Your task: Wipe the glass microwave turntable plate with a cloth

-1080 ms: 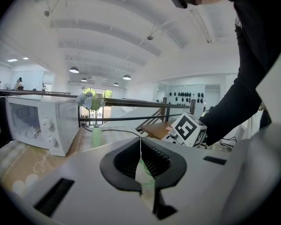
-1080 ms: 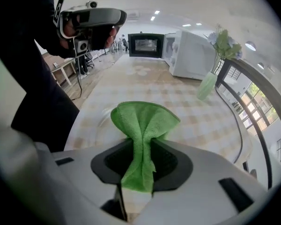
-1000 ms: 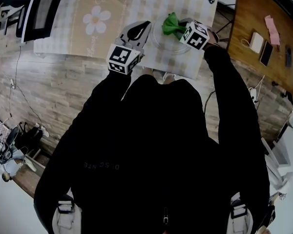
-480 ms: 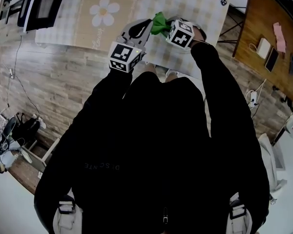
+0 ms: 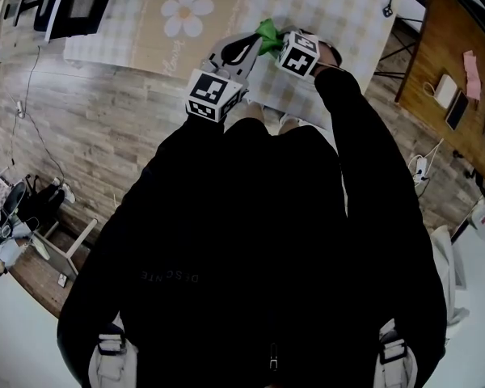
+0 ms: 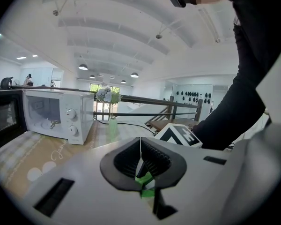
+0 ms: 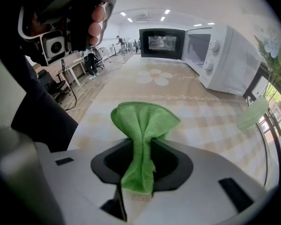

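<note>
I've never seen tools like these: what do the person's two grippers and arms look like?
Both the left gripper and right gripper have pale grey plastic bodies with black ribbed pads. Each carries a cube of black-and-white square markers. The sleeves are long and black.

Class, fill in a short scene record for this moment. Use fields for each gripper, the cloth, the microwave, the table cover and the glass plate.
left gripper: jaws together, nothing seen held, tilted up towards the ceiling
right gripper: shut on the green cloth
green cloth: bunched, fanning out above the jaws
microwave: white, on the table, door swung open
table cover: pale check with a daisy print
vase: holds flowers, stands beside the microwave
glass turntable plate: not made out in any view
</note>
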Demonstrator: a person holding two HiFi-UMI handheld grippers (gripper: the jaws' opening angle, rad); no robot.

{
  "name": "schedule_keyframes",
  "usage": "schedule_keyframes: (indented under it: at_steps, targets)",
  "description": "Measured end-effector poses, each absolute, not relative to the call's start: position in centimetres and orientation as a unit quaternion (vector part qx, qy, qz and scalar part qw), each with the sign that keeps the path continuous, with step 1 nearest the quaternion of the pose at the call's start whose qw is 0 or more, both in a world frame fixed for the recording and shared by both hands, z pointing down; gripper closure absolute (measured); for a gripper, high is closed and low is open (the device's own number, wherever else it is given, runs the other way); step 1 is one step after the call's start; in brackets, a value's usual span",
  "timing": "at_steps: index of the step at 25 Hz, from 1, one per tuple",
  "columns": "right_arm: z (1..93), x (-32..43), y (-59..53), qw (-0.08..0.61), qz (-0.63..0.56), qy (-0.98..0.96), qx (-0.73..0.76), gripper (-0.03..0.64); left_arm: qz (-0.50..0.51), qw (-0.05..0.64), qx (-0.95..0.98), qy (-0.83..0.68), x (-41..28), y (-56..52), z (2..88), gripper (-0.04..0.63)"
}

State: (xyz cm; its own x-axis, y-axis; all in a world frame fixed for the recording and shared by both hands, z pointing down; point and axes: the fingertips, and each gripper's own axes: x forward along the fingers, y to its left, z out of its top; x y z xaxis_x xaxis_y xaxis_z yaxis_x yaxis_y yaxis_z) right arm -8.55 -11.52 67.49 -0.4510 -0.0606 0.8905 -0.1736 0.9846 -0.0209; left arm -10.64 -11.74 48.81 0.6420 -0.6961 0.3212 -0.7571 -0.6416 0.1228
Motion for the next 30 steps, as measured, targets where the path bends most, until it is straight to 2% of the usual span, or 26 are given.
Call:
schedule_keyframes:
  at_steps: [13,30]
  targets:
    - [69.1,-6.4,-10.6,0.544,0.055,-0.835,0.059,0.486,0.124,0.132,0.901,-0.393,-10.2,-12.4,49.5,0.574]
    - [69.3,1.8,-8.3,0.57,0.063,-0.815,0.077,0.485,0.132,0.125,0.92,-0.348,-5.1,-11.5,49.7,0.574]
